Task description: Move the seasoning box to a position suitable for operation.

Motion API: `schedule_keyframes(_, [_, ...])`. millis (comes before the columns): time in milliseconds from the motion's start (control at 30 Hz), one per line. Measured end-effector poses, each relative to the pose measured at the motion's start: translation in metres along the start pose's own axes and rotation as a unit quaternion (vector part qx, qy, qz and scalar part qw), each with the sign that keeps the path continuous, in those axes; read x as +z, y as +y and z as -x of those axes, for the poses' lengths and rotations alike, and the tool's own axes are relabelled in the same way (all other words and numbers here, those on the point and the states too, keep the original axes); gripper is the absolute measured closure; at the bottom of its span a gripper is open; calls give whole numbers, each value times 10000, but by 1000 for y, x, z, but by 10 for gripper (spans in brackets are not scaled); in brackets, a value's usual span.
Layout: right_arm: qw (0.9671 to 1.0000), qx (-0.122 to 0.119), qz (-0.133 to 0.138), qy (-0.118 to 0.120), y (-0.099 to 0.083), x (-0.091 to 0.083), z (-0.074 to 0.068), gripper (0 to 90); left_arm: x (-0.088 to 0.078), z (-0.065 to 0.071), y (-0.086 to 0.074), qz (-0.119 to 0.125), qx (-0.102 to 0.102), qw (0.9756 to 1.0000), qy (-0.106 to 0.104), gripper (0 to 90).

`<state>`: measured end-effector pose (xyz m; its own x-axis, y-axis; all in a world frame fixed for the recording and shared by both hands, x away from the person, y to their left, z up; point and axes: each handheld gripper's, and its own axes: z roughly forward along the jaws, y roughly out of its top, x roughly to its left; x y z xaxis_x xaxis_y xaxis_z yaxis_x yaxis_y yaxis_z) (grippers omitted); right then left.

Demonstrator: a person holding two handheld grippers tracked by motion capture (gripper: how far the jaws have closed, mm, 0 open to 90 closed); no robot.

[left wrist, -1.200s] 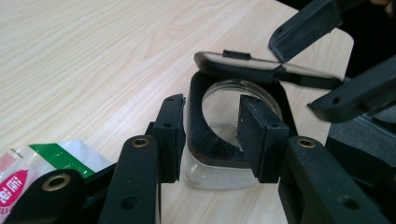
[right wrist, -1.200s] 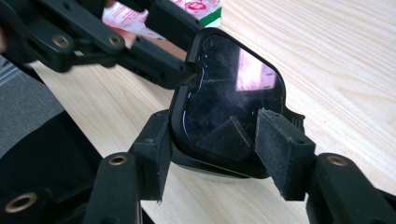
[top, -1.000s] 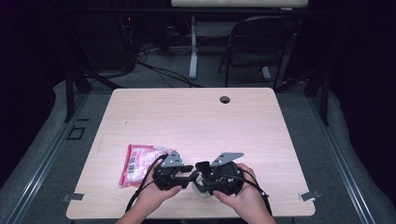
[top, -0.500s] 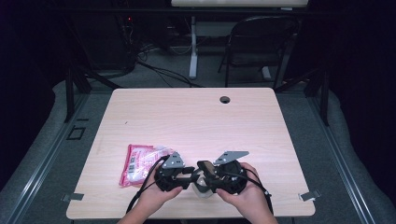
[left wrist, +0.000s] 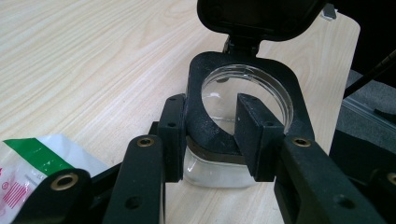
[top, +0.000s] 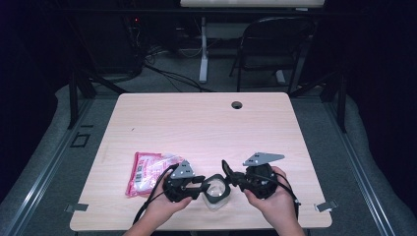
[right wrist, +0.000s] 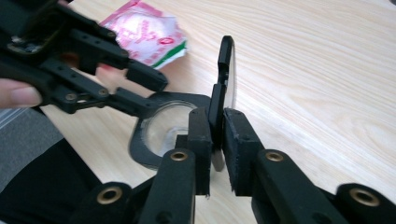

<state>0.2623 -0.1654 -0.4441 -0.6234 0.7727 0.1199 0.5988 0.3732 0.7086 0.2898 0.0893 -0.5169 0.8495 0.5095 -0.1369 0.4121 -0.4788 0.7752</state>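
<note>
Two grippers are worked on one clear container [top: 216,191] at the near edge of the table [top: 206,123]. Its black rim is clamped by the left gripper [left wrist: 212,126]. Its hinged lid [right wrist: 223,79], stood upright, is pinched by the right gripper [right wrist: 214,140], whose jaws have just been closing. A pink packet [top: 145,169] lies just beside them.
</note>
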Motion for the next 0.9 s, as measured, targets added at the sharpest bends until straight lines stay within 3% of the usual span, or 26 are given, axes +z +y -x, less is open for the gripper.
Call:
schedule_keyframes(200, [9999,143,49,18,-2,0,7,837,0,0,0,-2,-12,10000,-19,643])
schedule_keyframes(267, [9998,171,99,-3,-2,0,8,850,0,0,0,-22,-19,10000,-68,684])
schedule_keyframes(600, [9992,52,352,-200,3,11,16,856,2,1,-2,22,-14,10000,-23,666])
schedule_keyframes(700, [9988,15,444,-197,6,17,20,849,2,2,-3,89,-53,9998,143,654])
schedule_keyframes(900, [9978,-116,579,-304,13,28,22,826,1,2,-4,171,-90,9996,192,621])
